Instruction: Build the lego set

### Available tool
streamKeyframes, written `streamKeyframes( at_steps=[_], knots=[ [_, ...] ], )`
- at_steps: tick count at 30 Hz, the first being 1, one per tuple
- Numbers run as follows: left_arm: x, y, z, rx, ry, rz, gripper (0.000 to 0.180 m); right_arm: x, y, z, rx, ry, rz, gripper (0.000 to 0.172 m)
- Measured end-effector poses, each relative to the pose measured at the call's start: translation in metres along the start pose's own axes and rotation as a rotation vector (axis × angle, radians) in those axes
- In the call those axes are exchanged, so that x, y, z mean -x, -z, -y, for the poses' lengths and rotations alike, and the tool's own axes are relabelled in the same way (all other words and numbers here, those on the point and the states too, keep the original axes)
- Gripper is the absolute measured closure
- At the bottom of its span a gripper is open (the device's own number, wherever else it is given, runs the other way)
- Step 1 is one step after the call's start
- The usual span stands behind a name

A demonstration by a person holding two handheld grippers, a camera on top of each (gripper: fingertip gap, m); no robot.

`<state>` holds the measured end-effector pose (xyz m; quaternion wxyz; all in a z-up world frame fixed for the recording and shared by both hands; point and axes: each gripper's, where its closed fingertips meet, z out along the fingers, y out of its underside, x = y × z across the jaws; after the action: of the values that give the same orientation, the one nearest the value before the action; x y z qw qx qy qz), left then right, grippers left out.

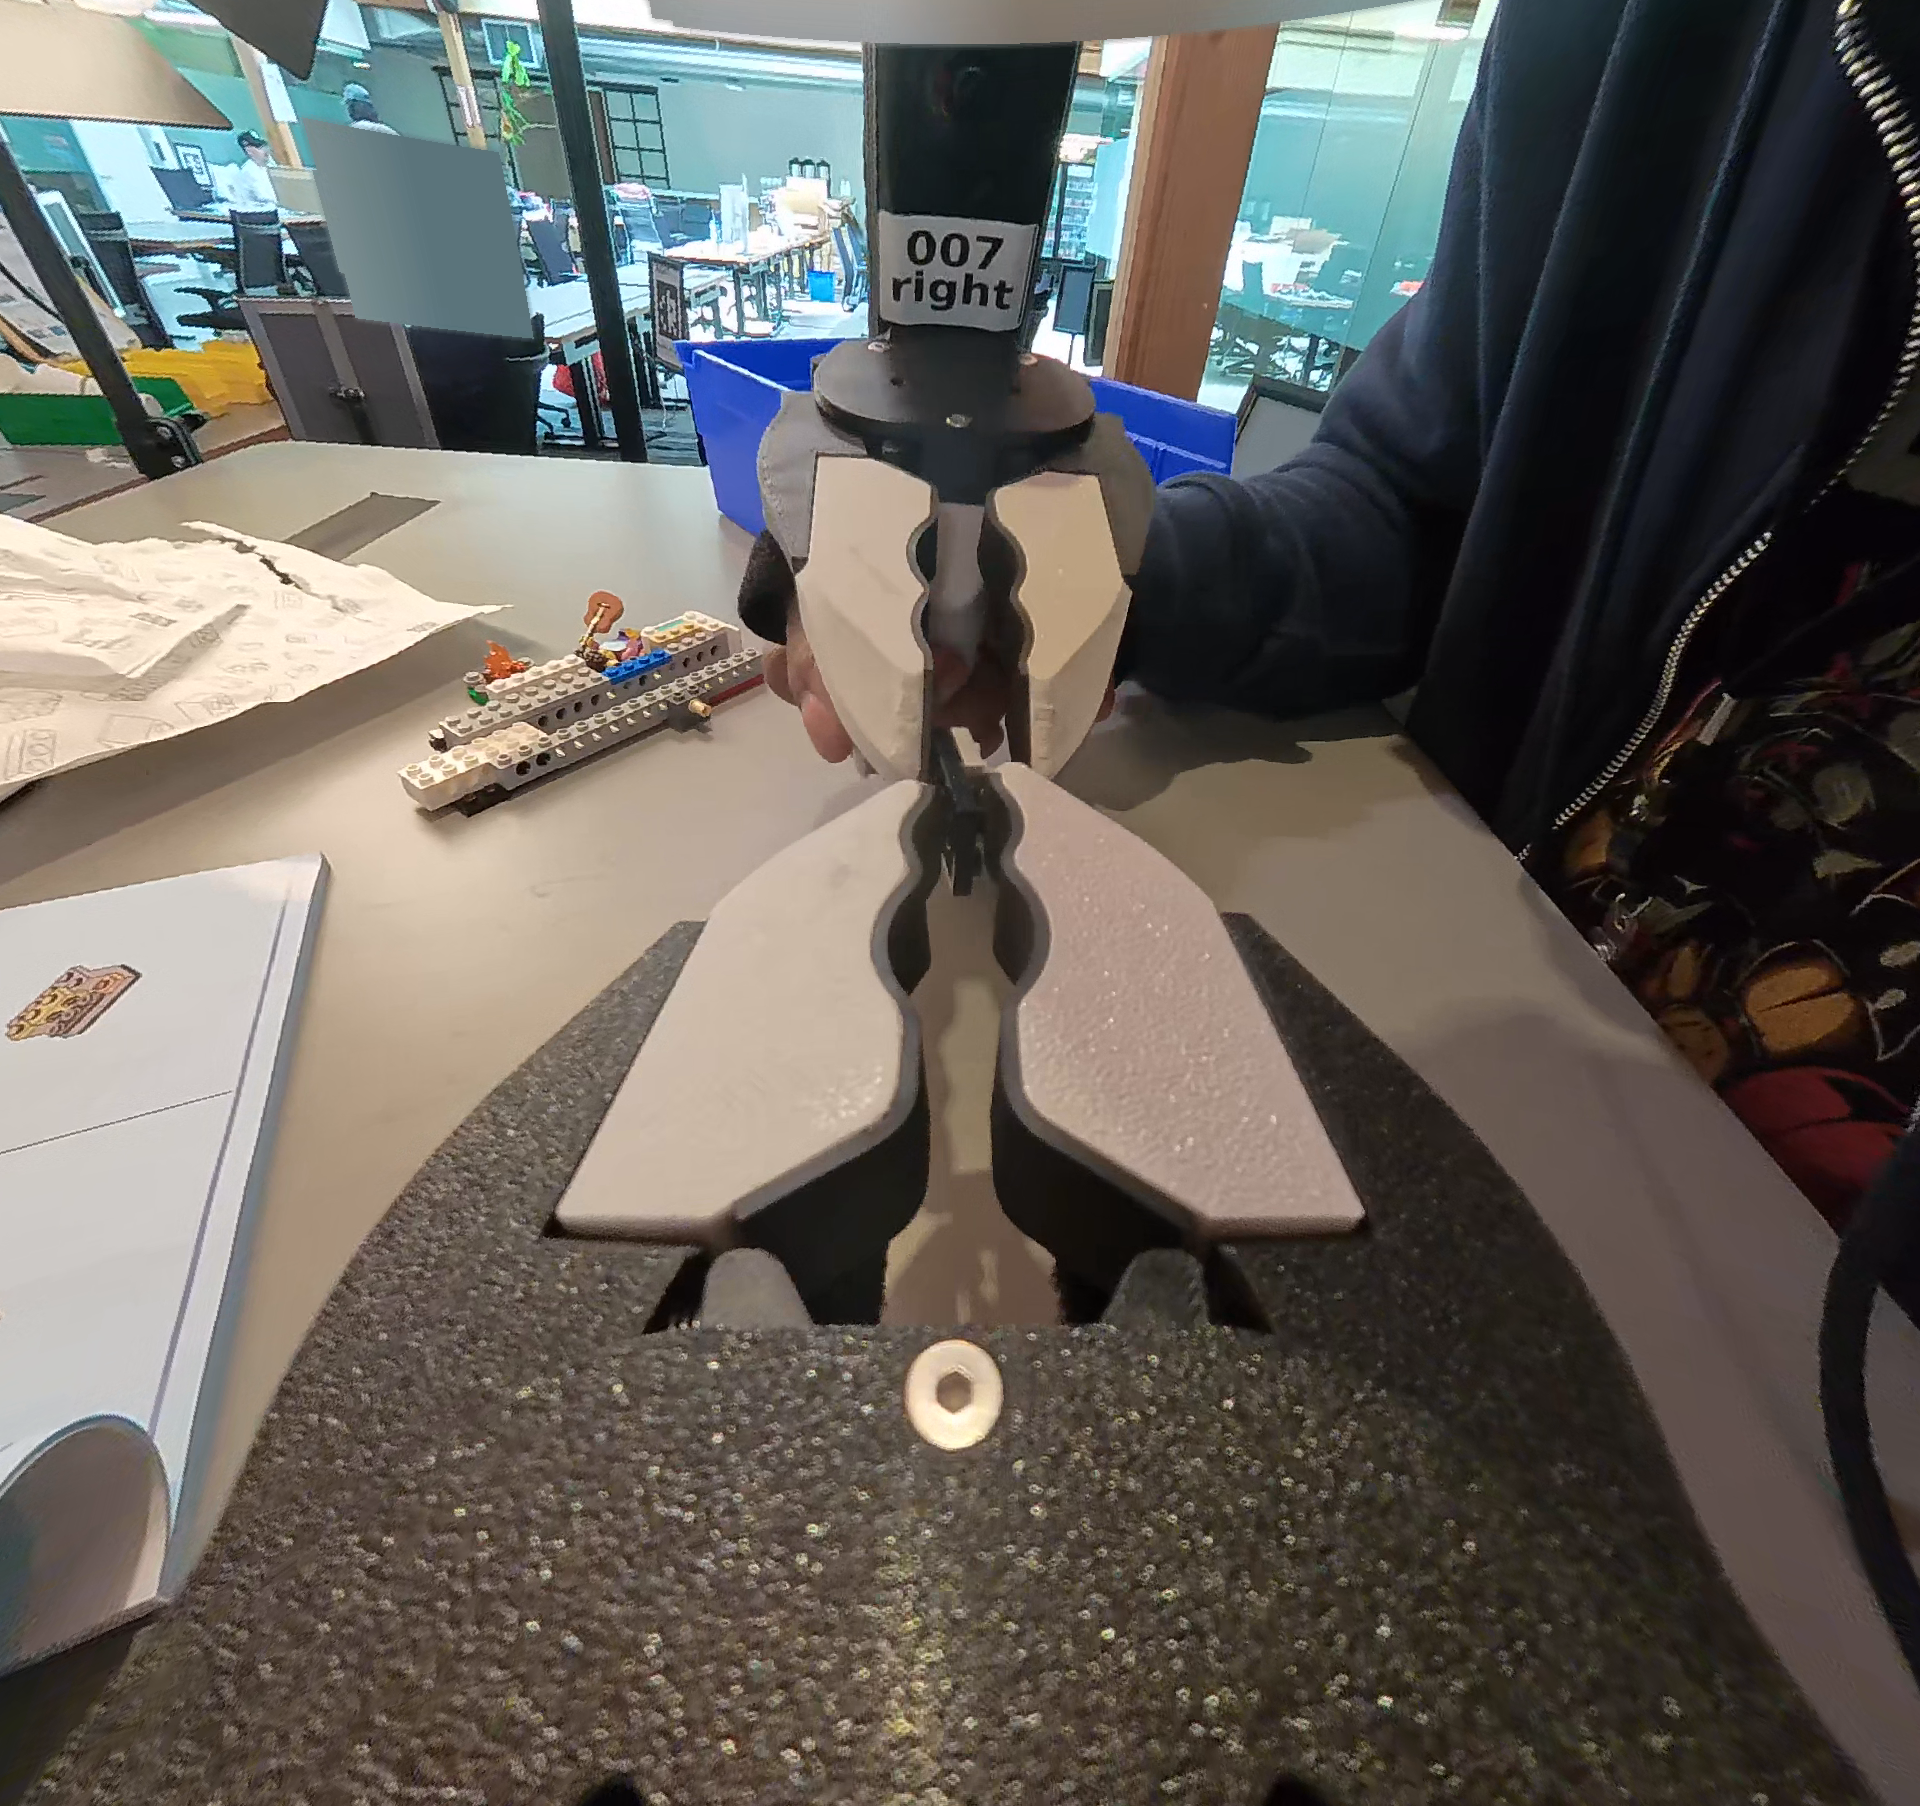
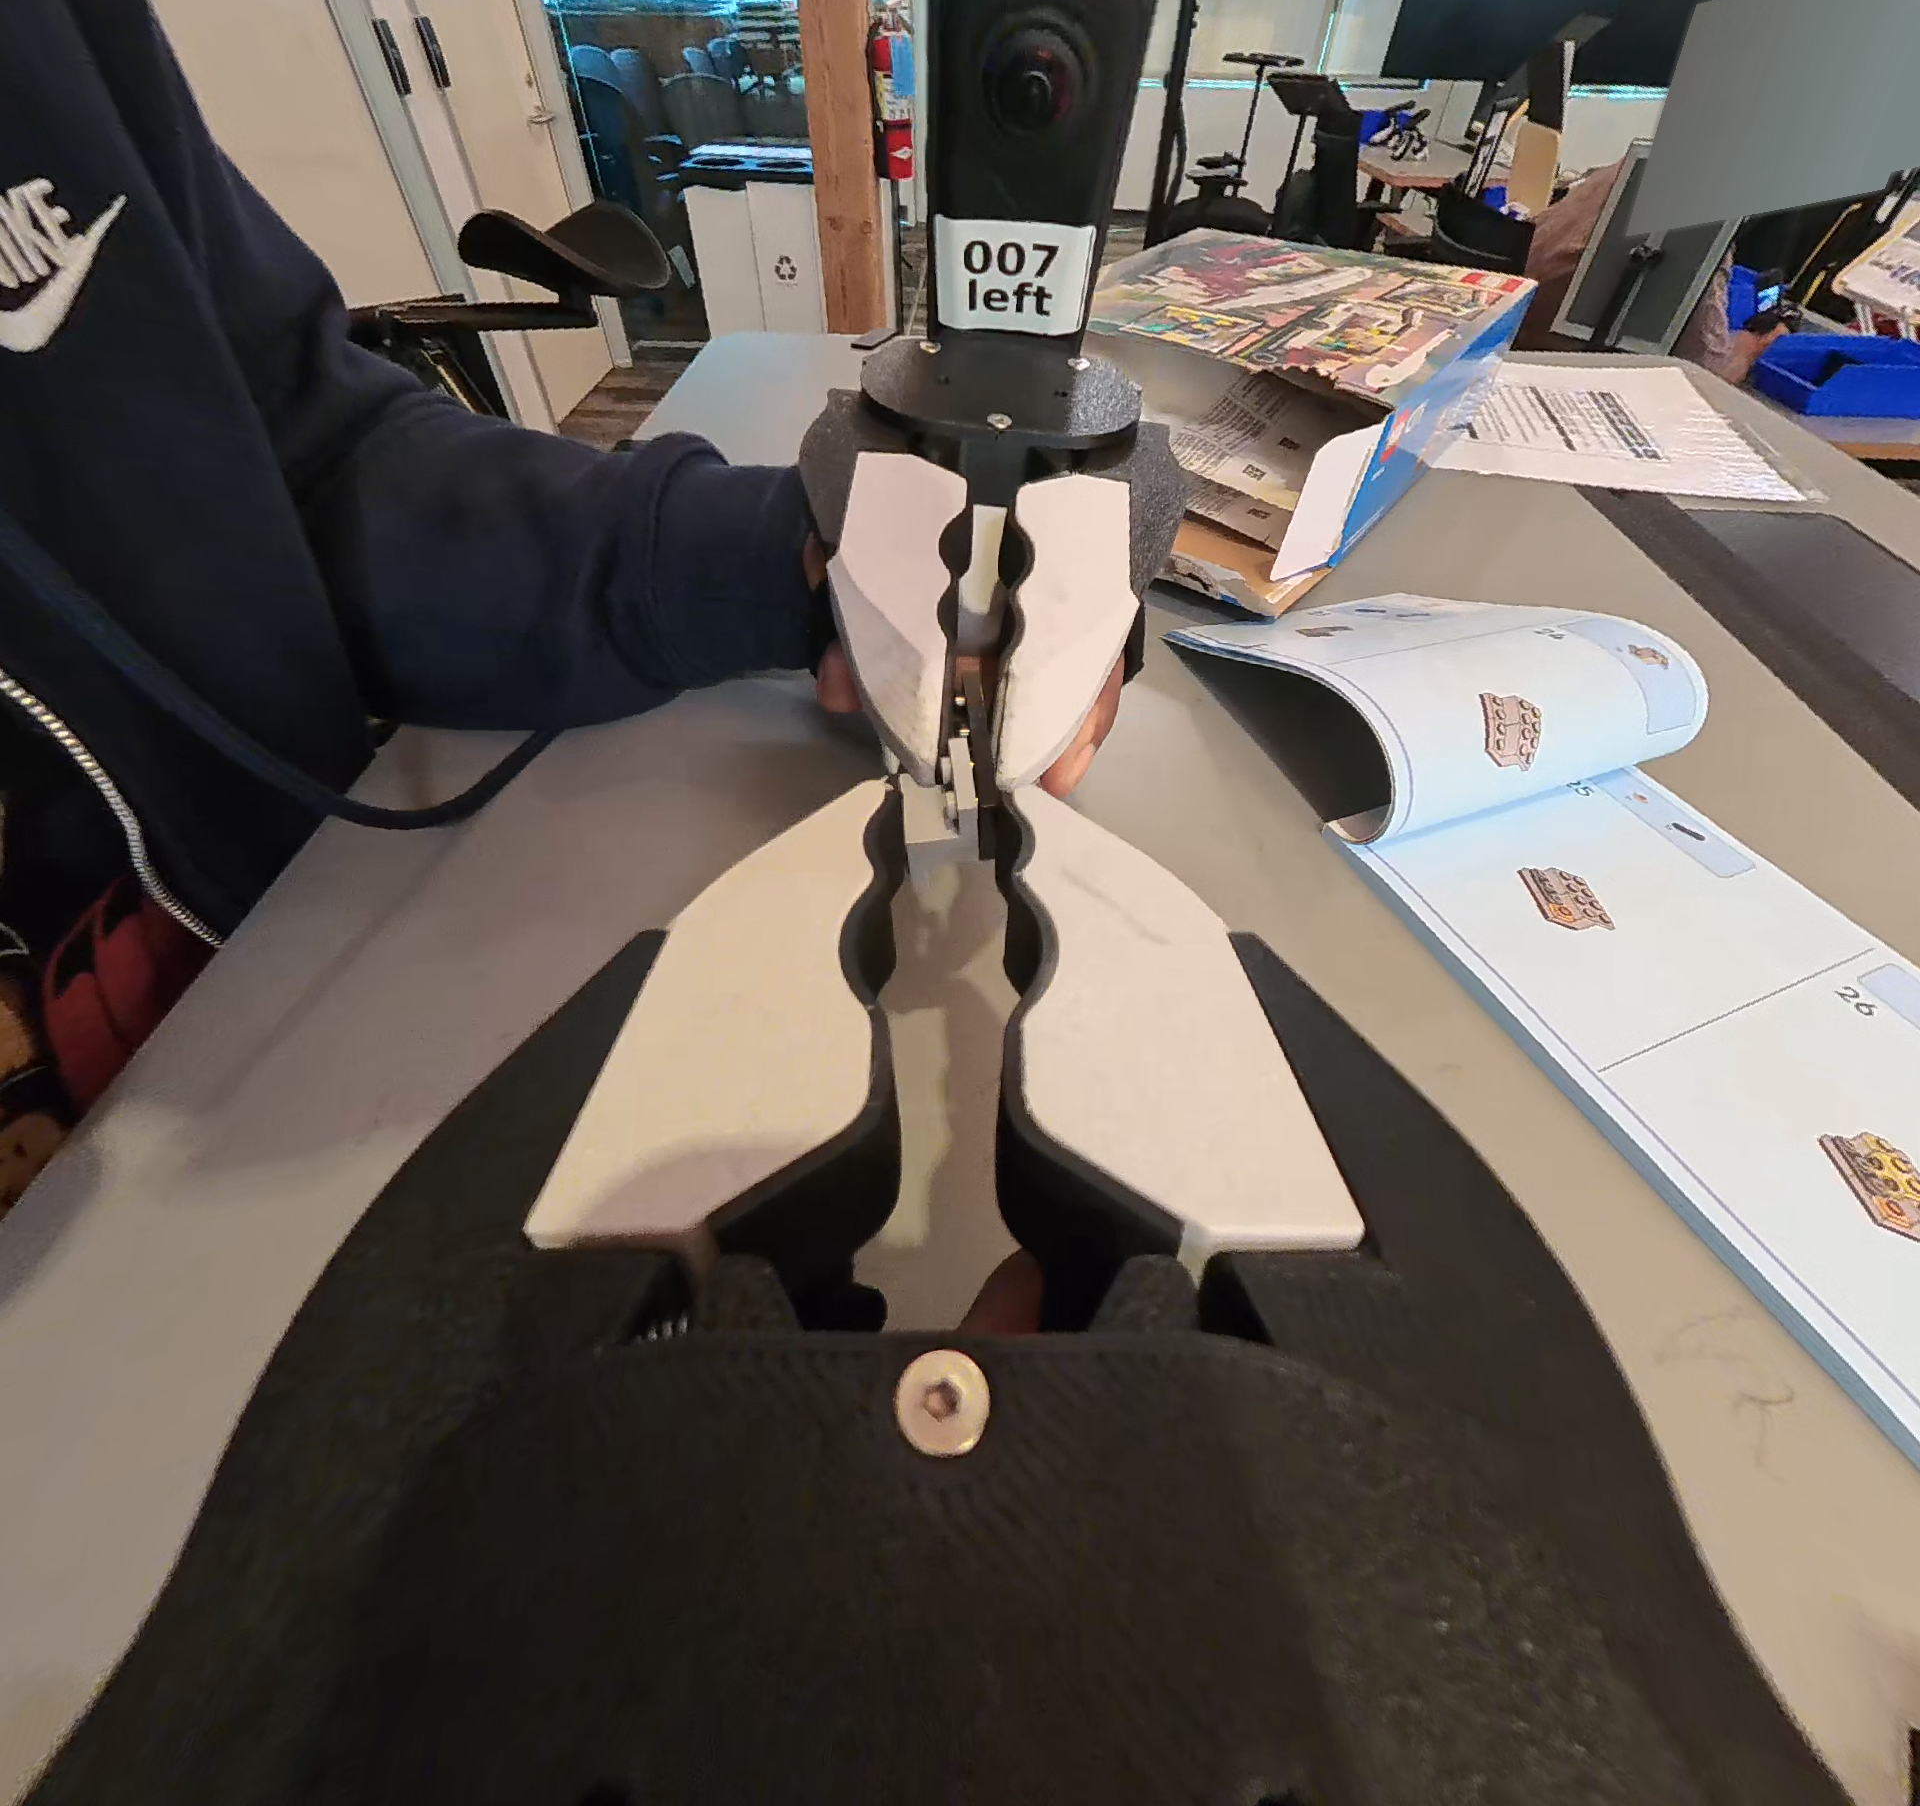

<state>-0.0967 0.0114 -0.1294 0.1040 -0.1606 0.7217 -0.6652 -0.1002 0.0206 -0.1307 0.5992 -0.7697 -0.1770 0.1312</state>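
The two grippers meet tip to tip above the grey table. In the left wrist view, my left gripper is shut on a thin dark brick piece that stands on edge between its pads. The right gripper faces it from the far side, with its tips at the same piece. In the right wrist view, my right gripper is shut on a small grey brick whose studs press against the dark piece. The left gripper holds that dark piece from the far side.
A long grey and white brick model lies on the table to the left. A crumpled printed paper and an open instruction booklet lie nearby. A blue bin and a torn box stand behind. A person's dark sleeves hold both grippers. The grippers are tip to tip, or close to it.
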Motion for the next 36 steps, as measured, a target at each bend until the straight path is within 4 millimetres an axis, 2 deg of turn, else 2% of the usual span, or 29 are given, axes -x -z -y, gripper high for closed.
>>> streamKeyframes(
  at_steps=[16,22,27,32,36],
  knots=[
    [0.0,-0.003,-0.007,0.057,-0.006,-0.001,0.173,0.001,0.0,-0.007,0.031,-0.012,0.032,0.156],
    [0.005,-0.004,-0.008,0.068,-0.024,0.052,0.173,-0.005,0.002,-0.011,0.039,-0.086,0.027,0.156],
    [0.012,0.001,-0.015,0.119,0.033,0.091,0.166,-0.006,0.004,-0.018,0.068,-0.163,0.062,0.156],
    [0.013,-0.002,-0.02,0.145,0.091,0.083,0.176,-0.011,0.004,-0.023,0.069,-0.256,0.056,0.156],
    [0.03,0.0,-0.014,0.061,0.304,0.119,0.176,-0.03,0.006,-0.018,-0.011,-0.406,-0.015,0.151]
  ],
)
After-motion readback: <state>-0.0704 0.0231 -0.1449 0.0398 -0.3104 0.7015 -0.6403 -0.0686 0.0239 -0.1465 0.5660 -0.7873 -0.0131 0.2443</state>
